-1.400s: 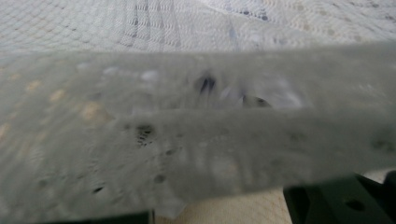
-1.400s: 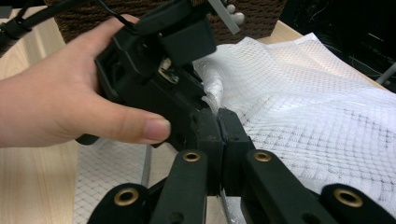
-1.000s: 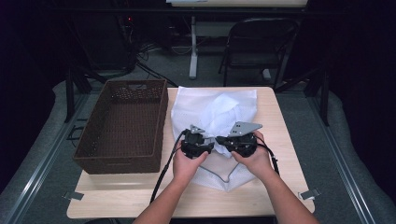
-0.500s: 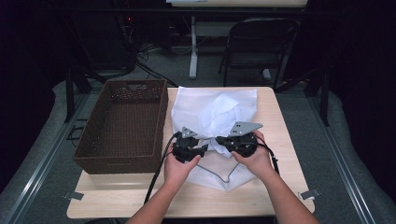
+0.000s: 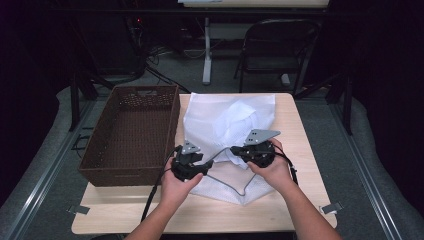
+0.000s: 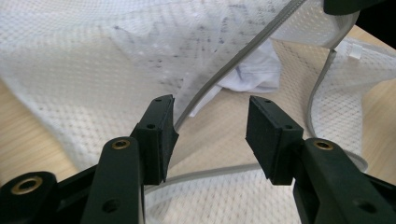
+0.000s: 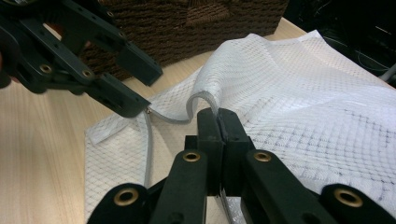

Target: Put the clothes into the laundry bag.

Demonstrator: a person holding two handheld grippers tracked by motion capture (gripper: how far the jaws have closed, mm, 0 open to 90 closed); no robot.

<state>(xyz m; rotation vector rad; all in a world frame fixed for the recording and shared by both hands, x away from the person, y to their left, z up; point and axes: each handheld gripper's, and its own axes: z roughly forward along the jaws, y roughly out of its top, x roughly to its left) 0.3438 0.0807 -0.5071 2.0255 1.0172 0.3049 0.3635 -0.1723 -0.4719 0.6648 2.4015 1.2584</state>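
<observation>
Step in hand: opening the white mesh laundry bag (image 5: pixel 227 125) along its zipper so the mouth gapes. The bag lies flat on the wooden table (image 5: pixel 300 150), just right of the brown wicker basket (image 5: pixel 132 132), directly ahead of both tongs.

Right gripper (image 5: pixel 239 150): jaws pressed together, pinching the upper grey zipper edge (image 7: pixel 196 100) of the bag and lifting it into a small arch just beyond the jaw tips. In the right gripper view the fabric slopes away to the right of the jaws; the basket stands beyond the other tong.

Left gripper (image 6: pixel 210 135): jaws spread, holding nothing. The lower zipper edge (image 6: pixel 201 173) runs across just below the pads; a fold of white cloth (image 6: pixel 254 74) shows inside the bag ahead of them, under the raised edge.

Versus the earlier frames: the left gripper has drawn back toward the person and leftward, away from the right one, and the two now sit apart with the zipper loop between them; the right gripper has barely shifted.

Next move, as I judge it: the left tong needs to drop onto the lower zipper edge and close there, or reach into the mouth for the cloth, while the right keeps the top edge high. Risk: pinching both mesh layers at once.
</observation>
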